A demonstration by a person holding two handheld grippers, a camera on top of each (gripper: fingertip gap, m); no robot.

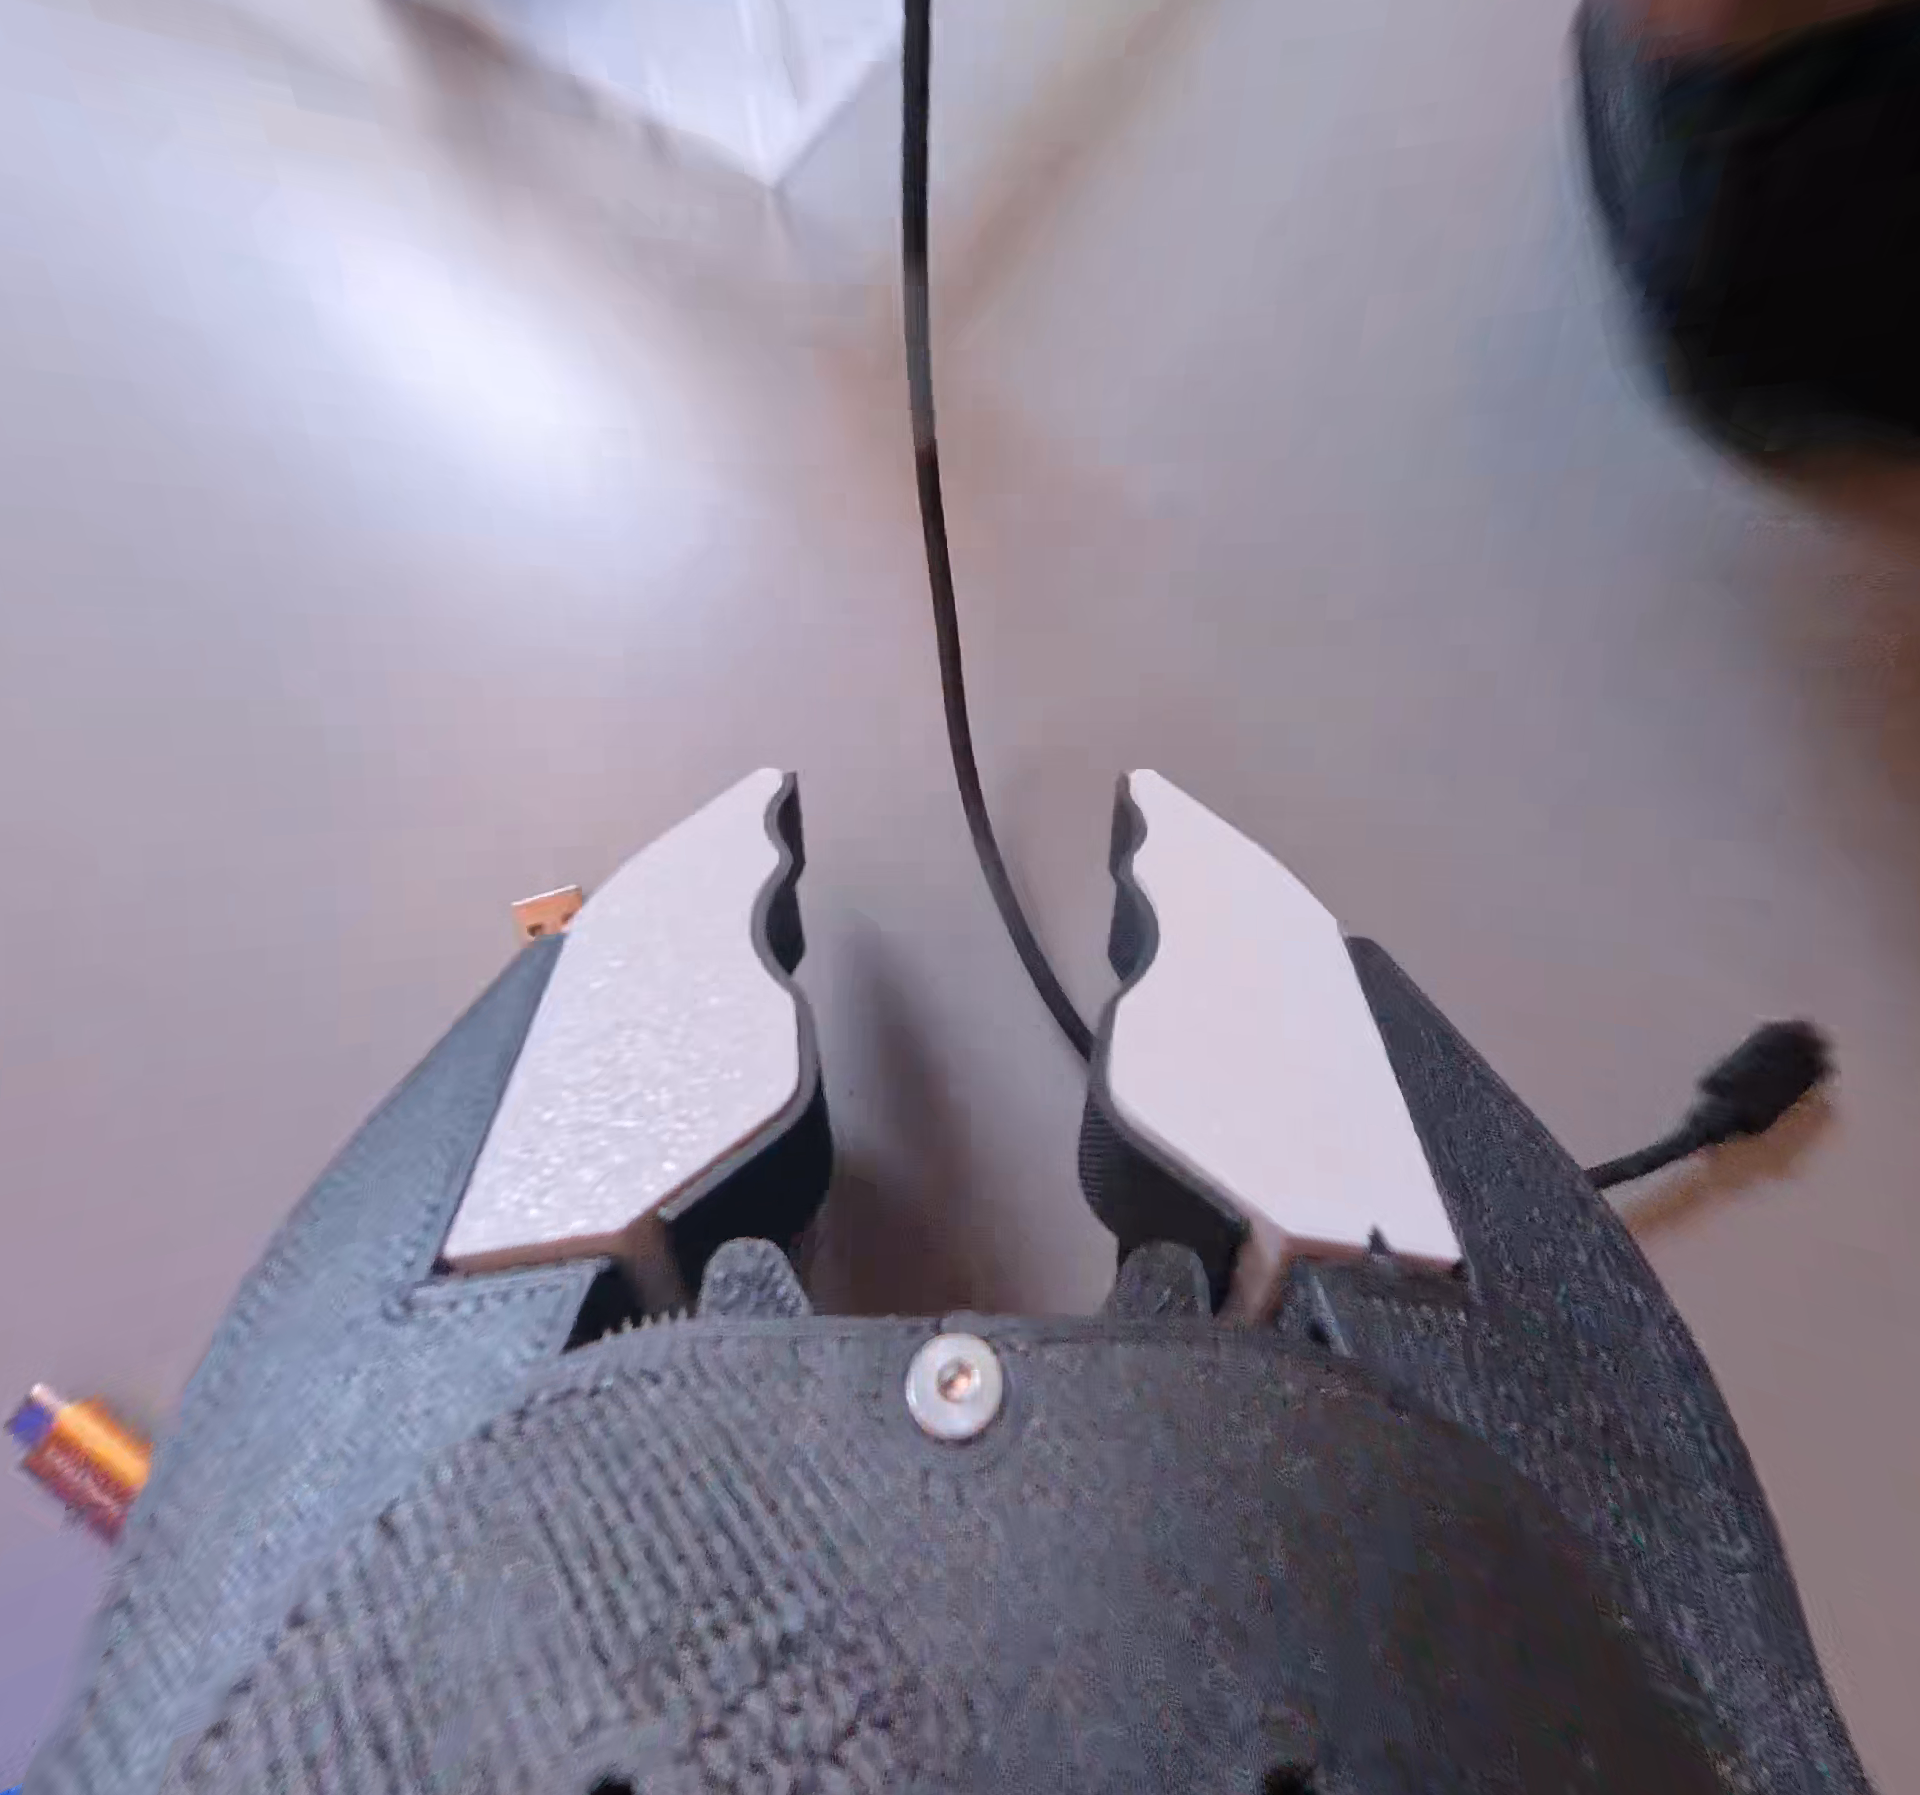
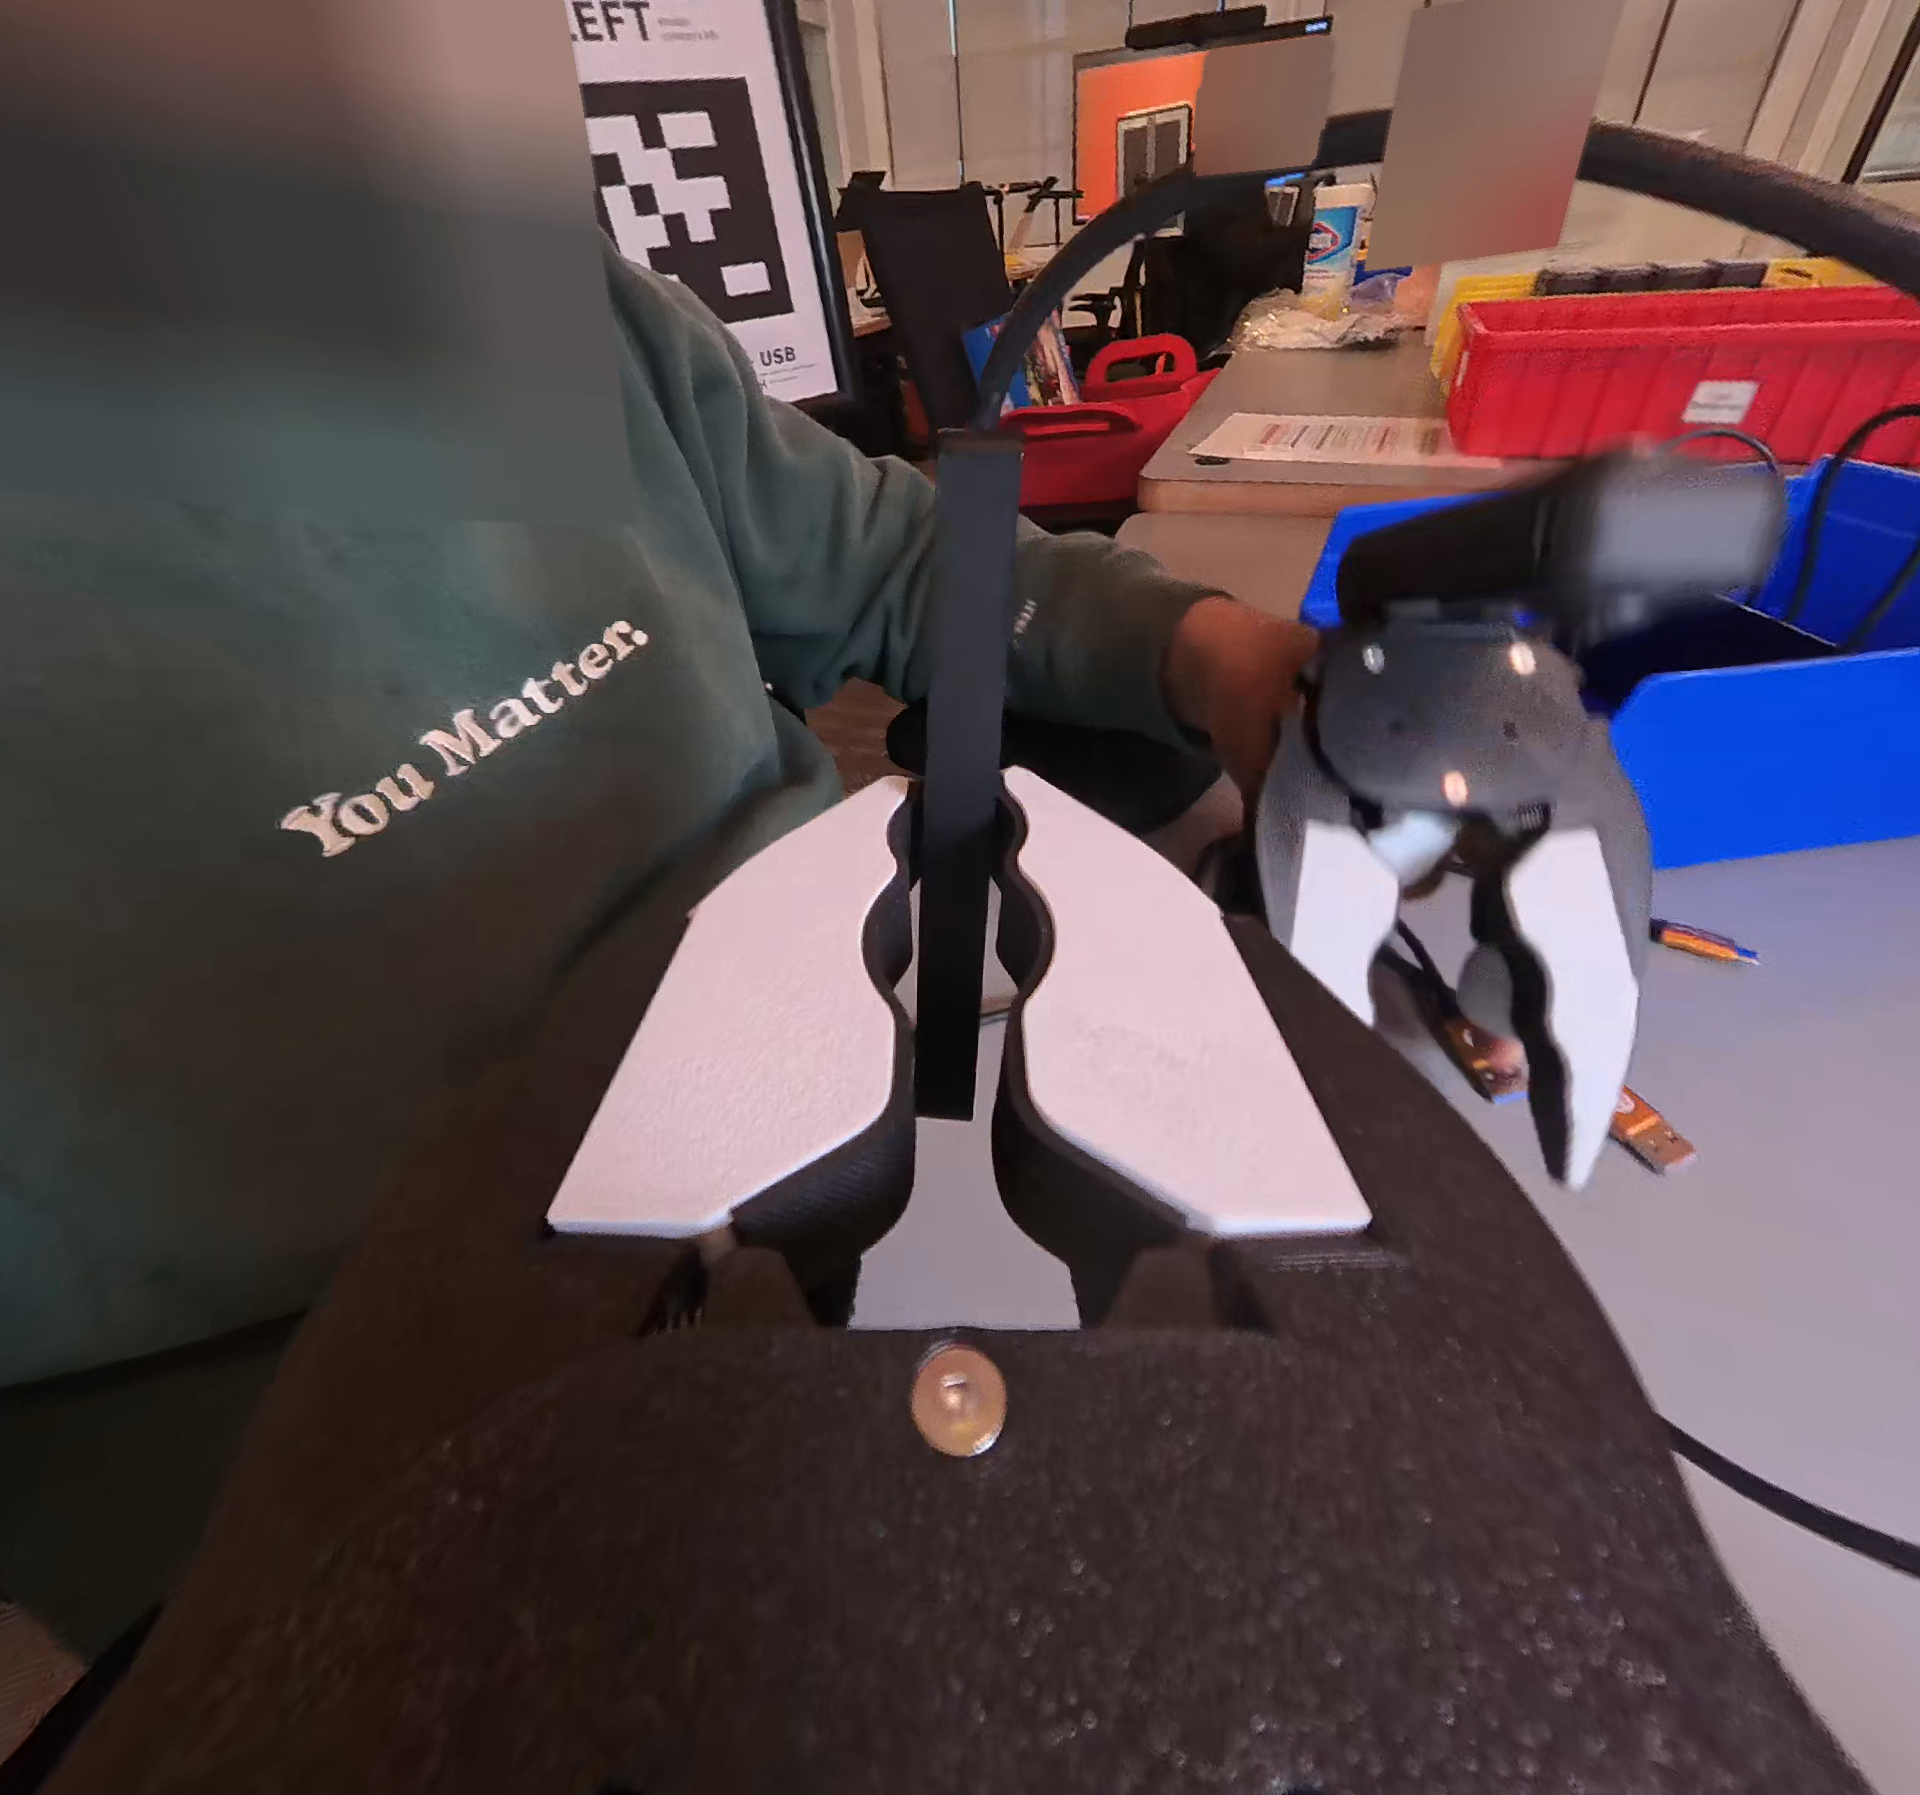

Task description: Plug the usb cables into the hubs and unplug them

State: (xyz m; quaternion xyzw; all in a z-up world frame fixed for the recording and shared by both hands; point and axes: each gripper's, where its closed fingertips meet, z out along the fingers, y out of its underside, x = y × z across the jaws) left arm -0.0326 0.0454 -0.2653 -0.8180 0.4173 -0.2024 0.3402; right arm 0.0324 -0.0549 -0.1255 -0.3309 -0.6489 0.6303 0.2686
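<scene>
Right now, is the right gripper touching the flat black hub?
Touching. The right wrist view shows the right gripper shut on the black hub, both fingers pressing its sides.

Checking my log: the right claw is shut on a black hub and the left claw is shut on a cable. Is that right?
Not quite. The left claw is open; the black cable merely runs between its fingers, as the left wrist view shows. The right claw is indeed shut on the black hub.

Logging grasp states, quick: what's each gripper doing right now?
Left gripper: open, holding nothing; a black cable runs between its fingers.
Right gripper: closed on the black hub.
</scene>
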